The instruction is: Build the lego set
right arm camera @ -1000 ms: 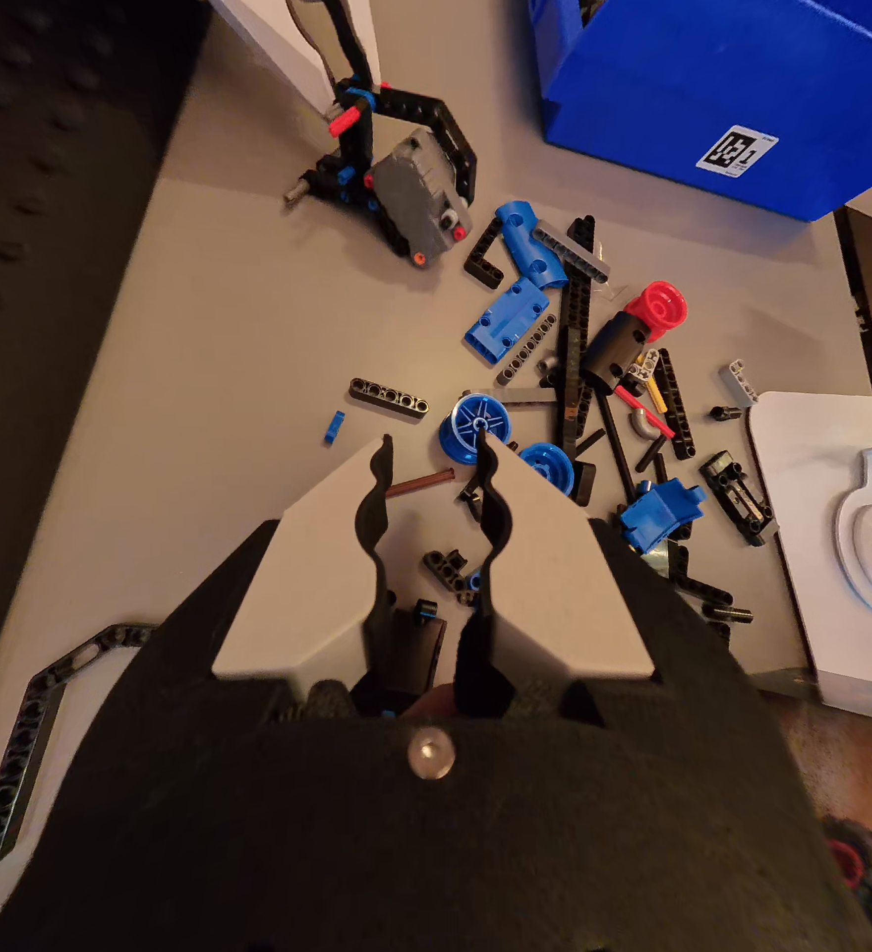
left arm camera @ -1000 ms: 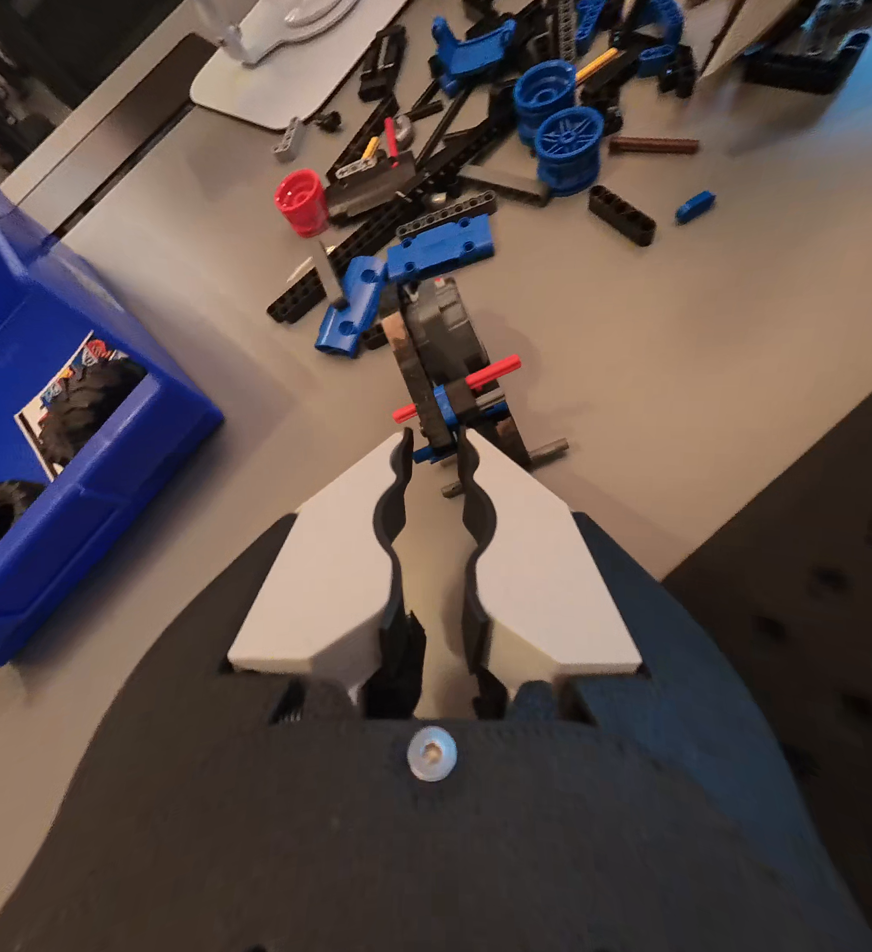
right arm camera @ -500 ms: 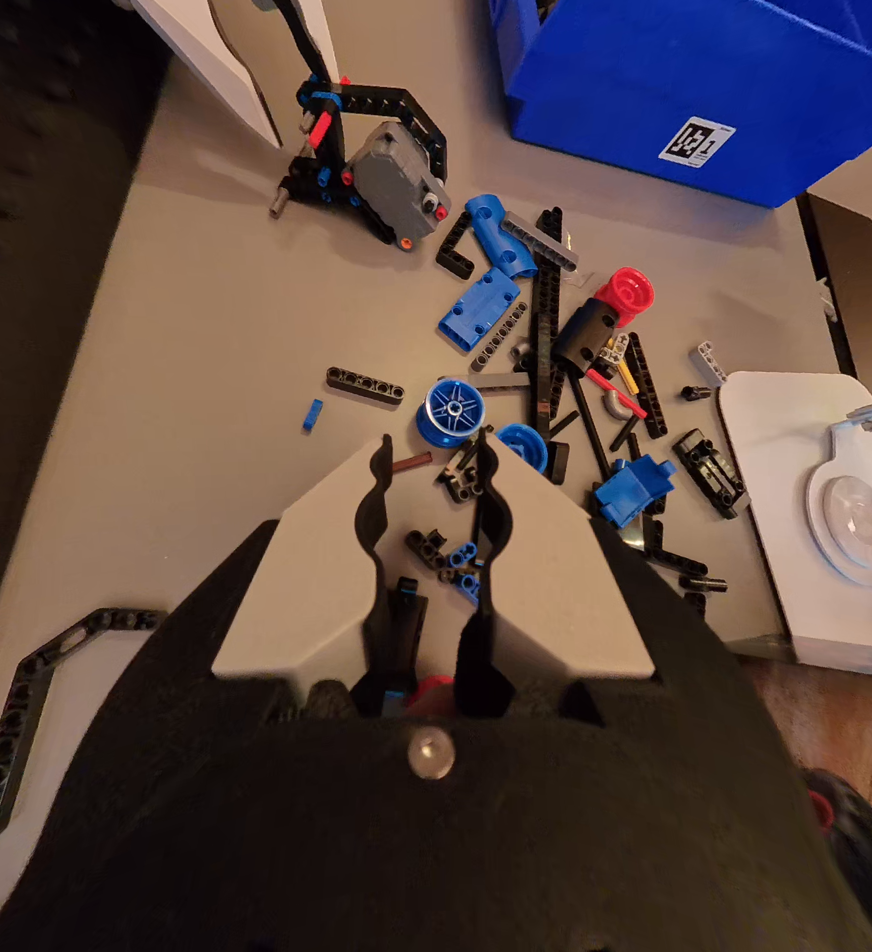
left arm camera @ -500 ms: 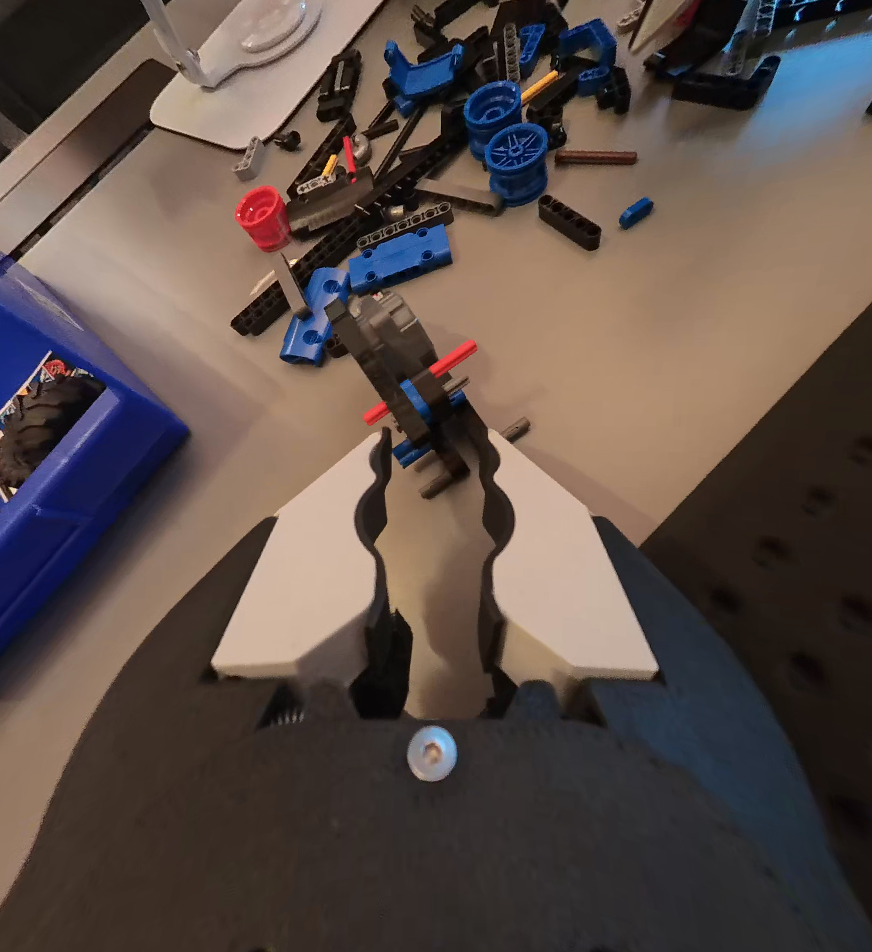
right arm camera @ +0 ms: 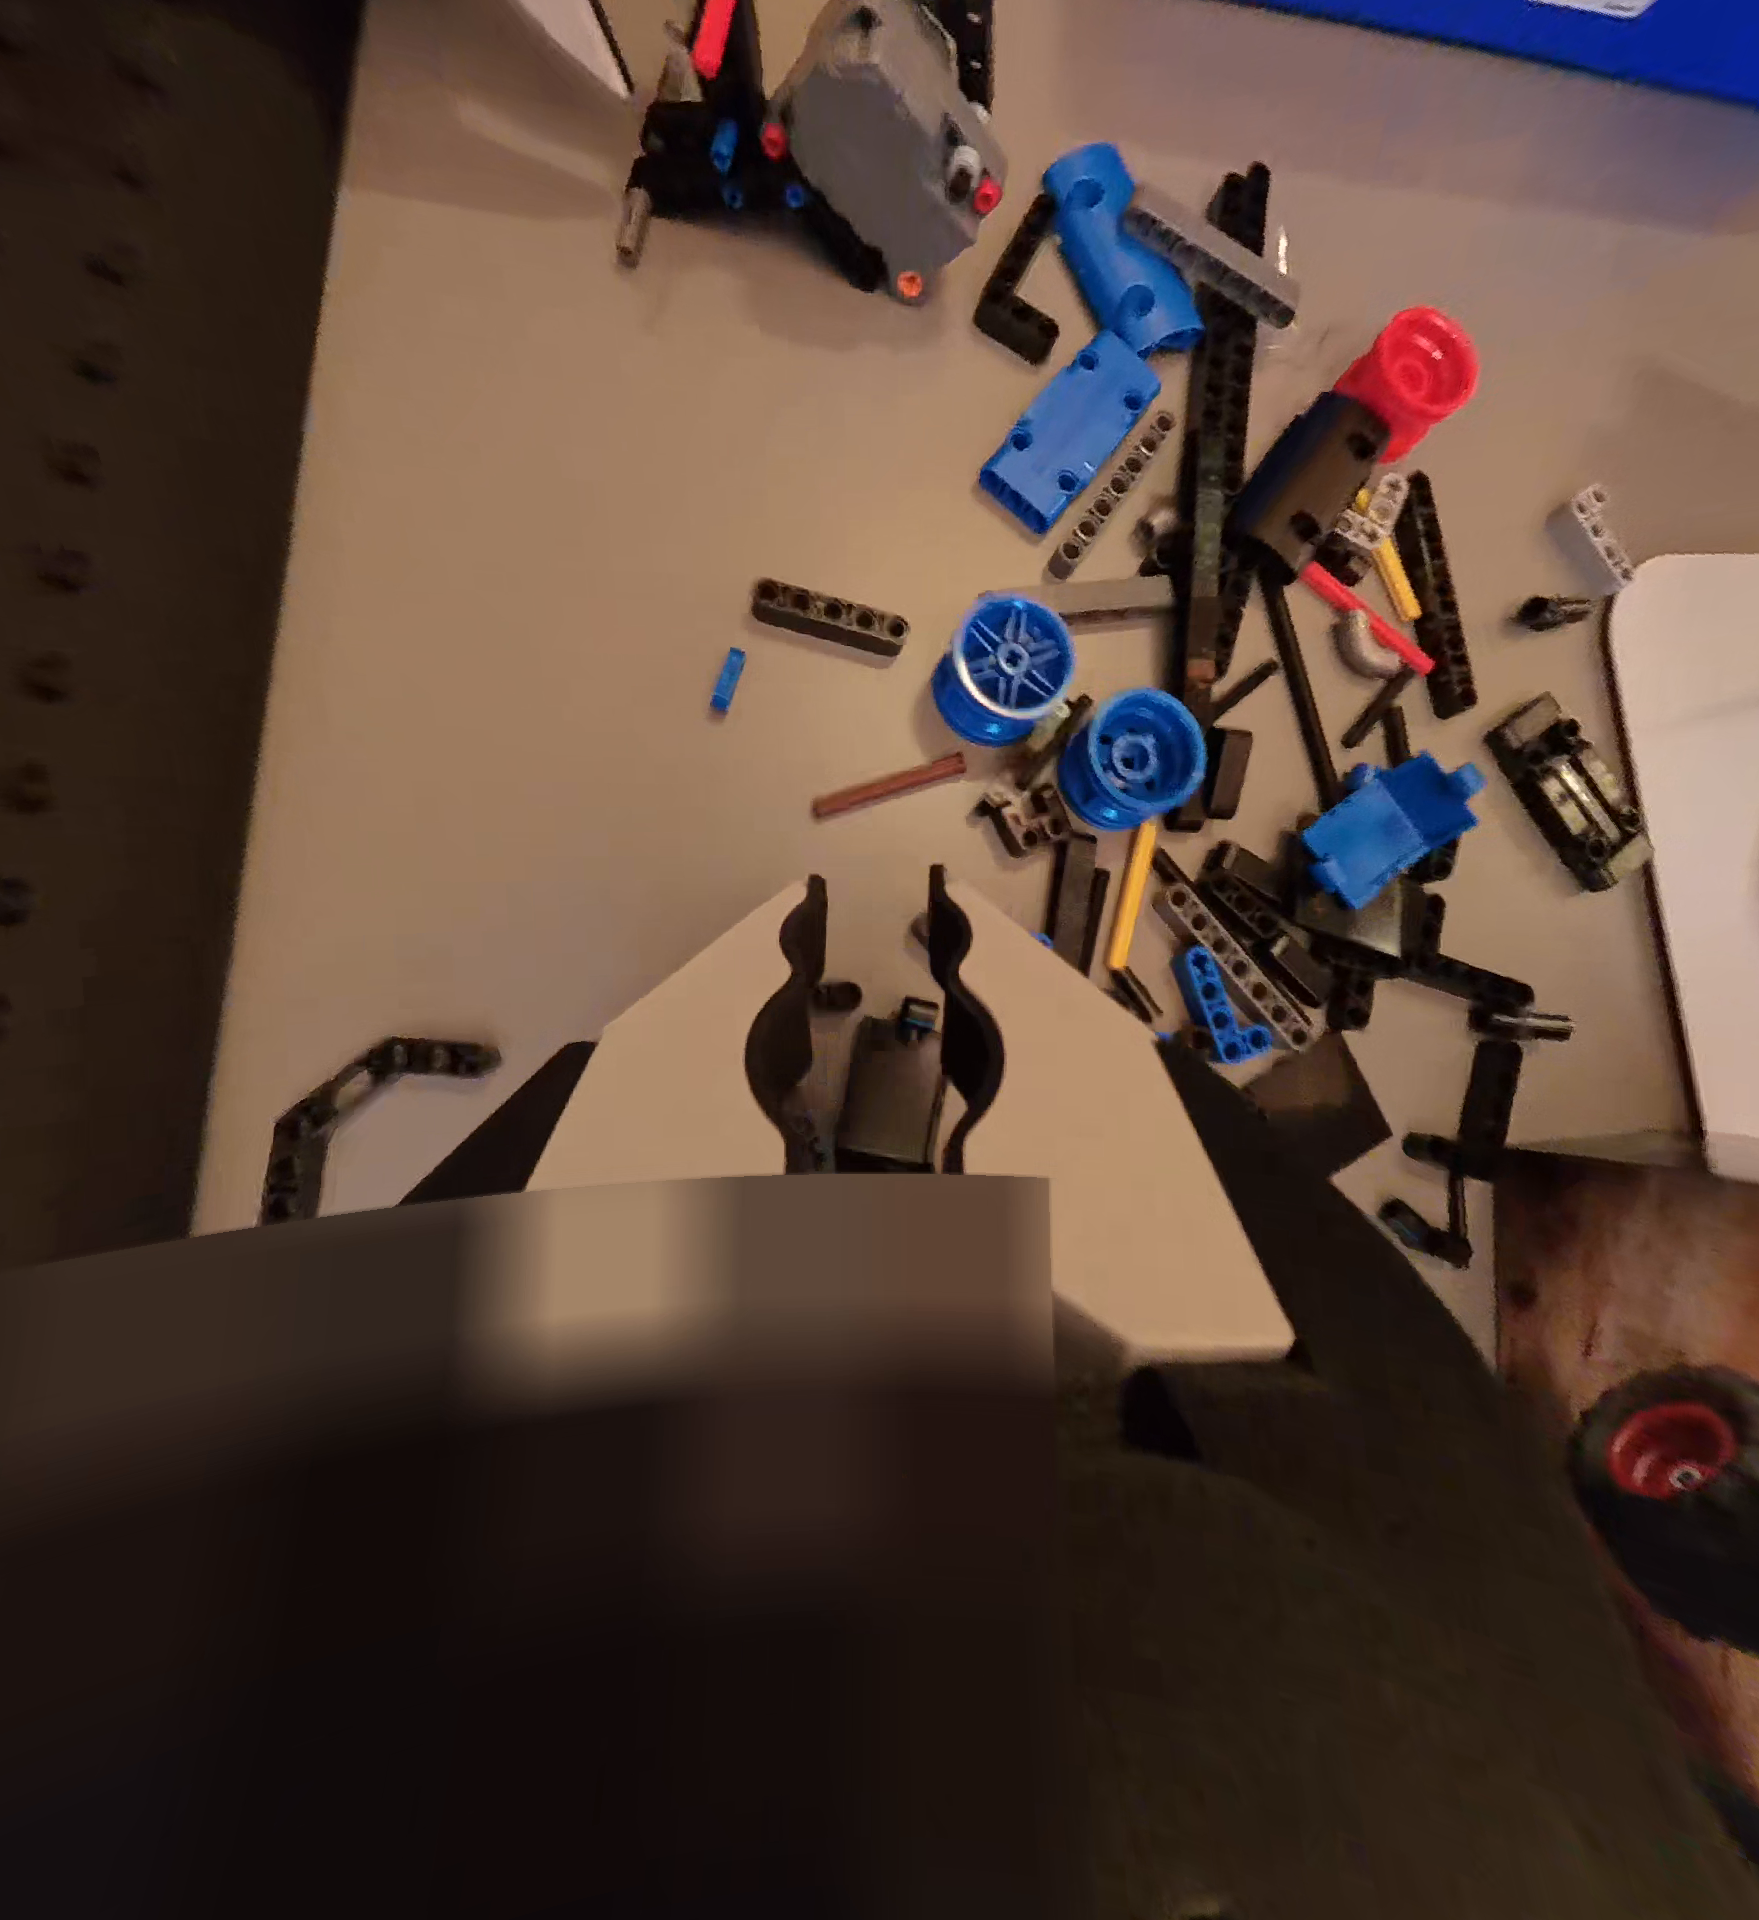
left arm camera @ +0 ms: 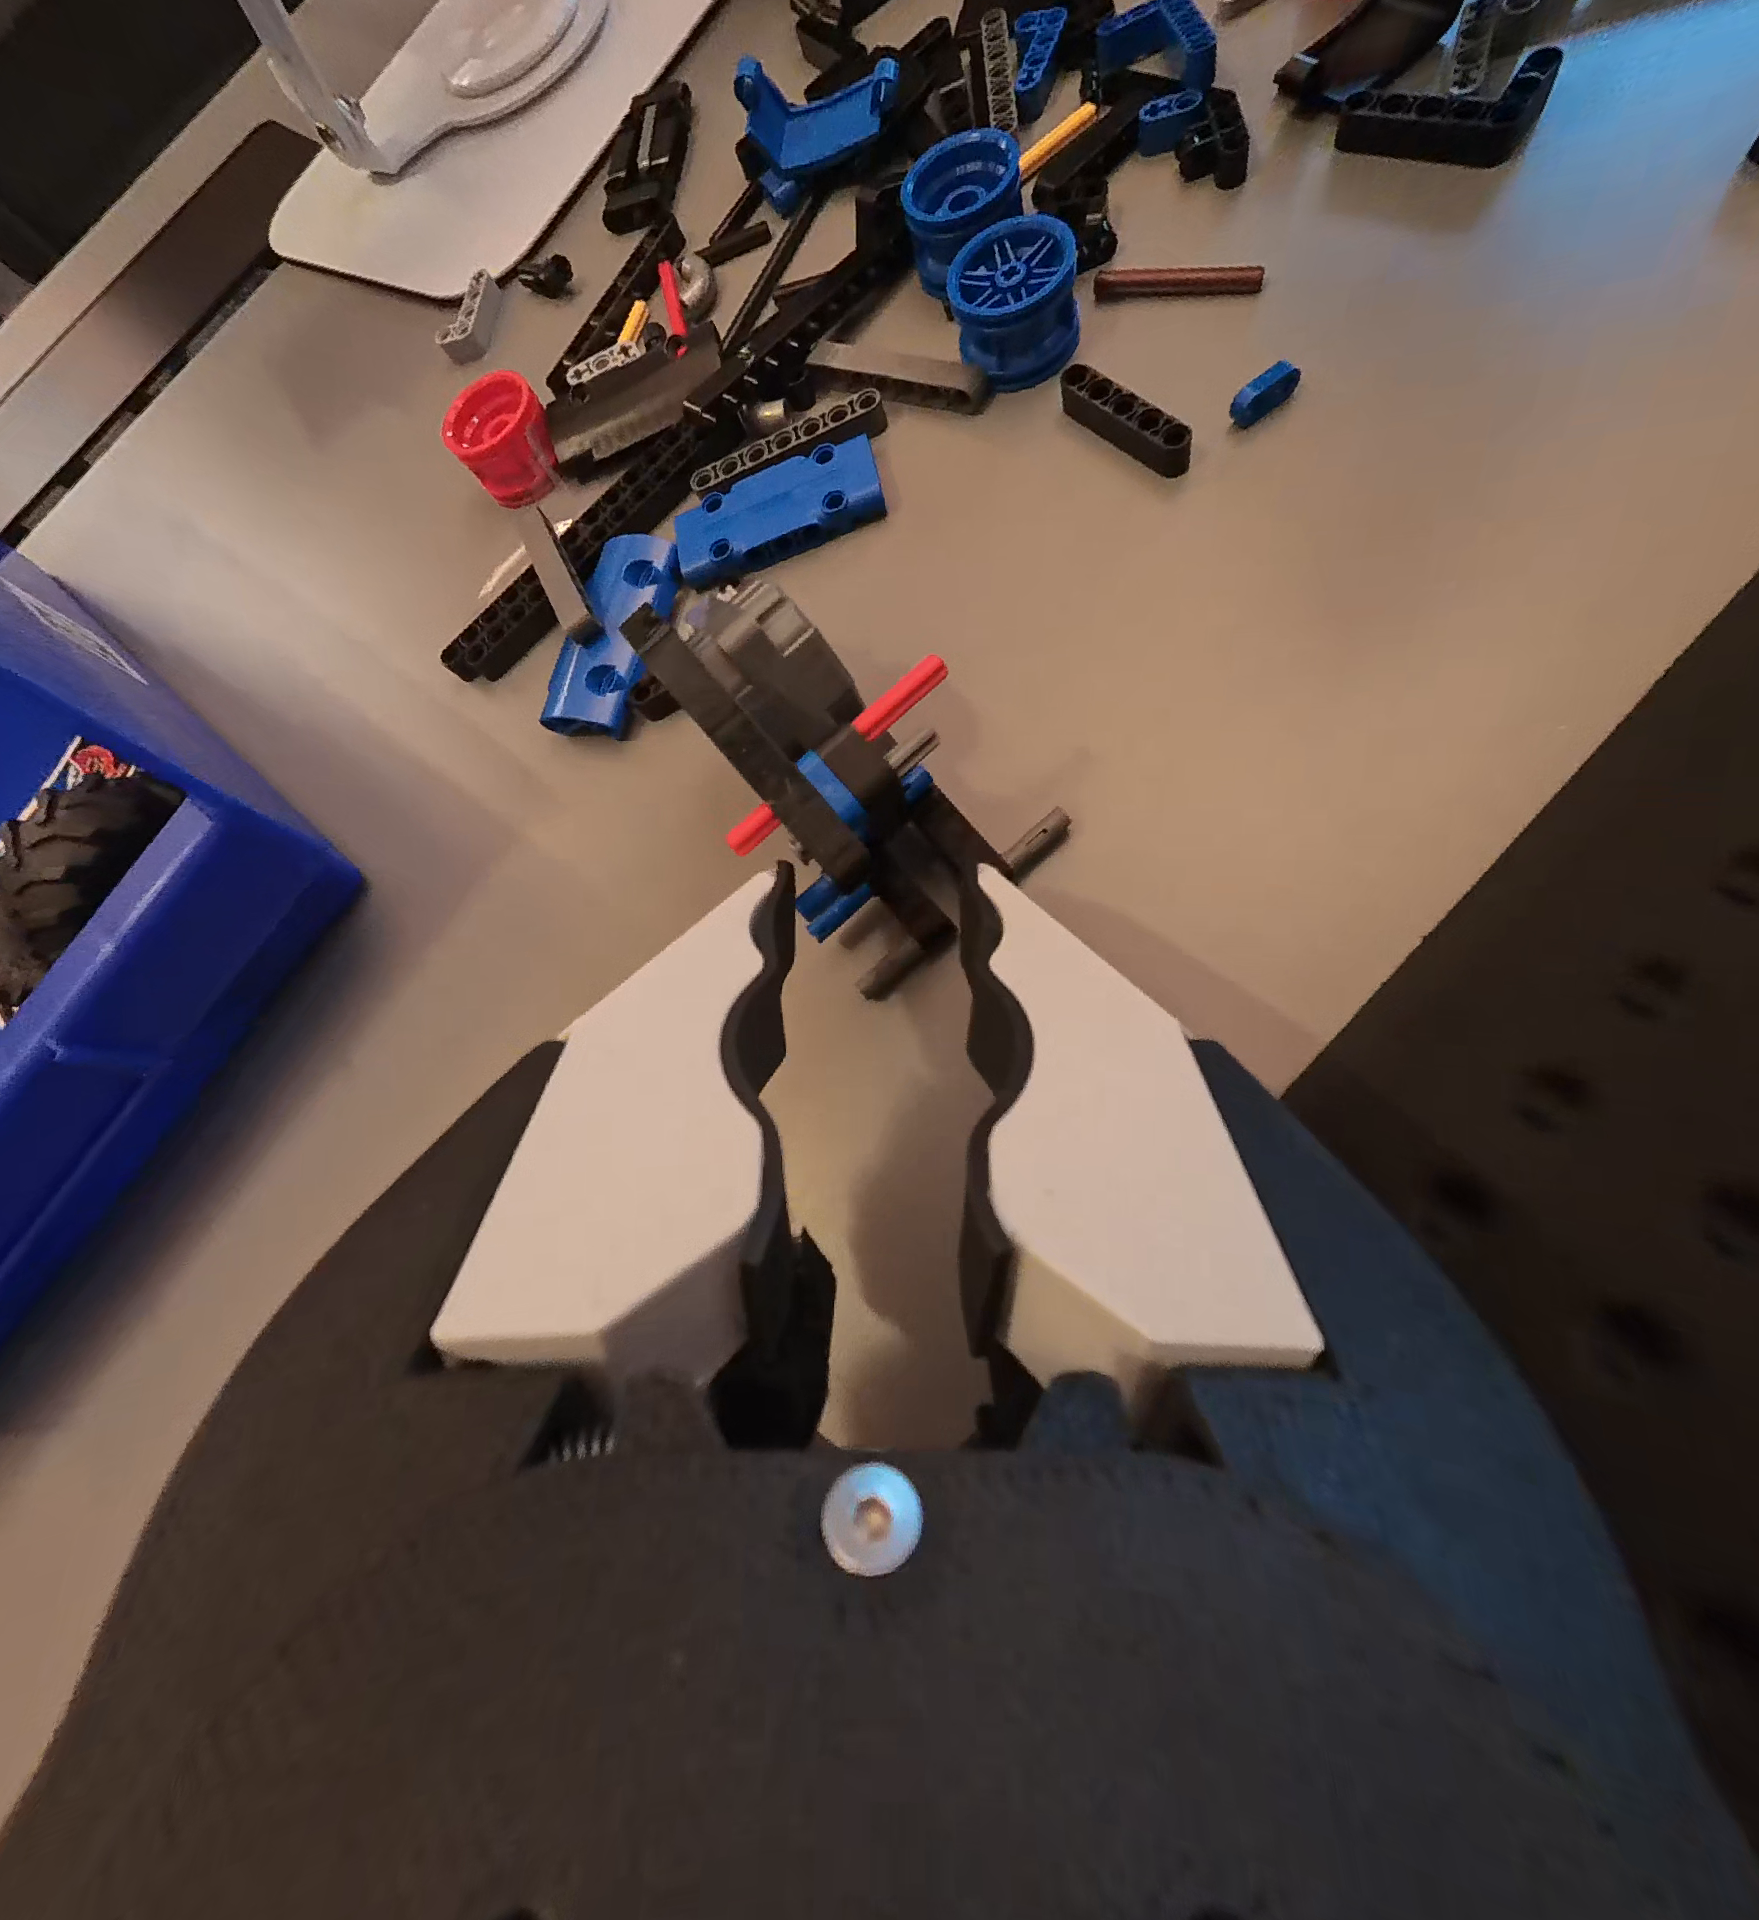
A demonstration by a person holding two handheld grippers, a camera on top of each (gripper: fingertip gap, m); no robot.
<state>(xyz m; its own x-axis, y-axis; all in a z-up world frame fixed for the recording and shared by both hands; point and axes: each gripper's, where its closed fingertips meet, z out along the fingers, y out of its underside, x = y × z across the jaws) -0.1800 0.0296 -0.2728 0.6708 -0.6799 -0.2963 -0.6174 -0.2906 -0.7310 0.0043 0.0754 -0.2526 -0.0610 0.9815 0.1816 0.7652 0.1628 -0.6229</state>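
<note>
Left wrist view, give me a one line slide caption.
Open left gripper at the half-built model, loose pieces beyond, blue bin alongside.

Two blue wheel hubs (right arm camera: 1015, 667) (right arm camera: 1129, 758), one red hub (right arm camera: 1415, 376)

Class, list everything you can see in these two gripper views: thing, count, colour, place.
Motor assembly: 1, grey and black with red axle, before the left gripper.
Wheel hubs: 2, blue, mid-pile.
Red hub: 1, pile's edge.
Flat panel: 1, blue, beside assembly.
Short beam: 1, black, apart from pile.
Brown axle: 1, near hubs.
Storage bin: 1, blue, table edge.
Tyre: 1, black, red hub, off-table.
Left gripper: open.
Right gripper: narrow gap, grip unclear.
</note>
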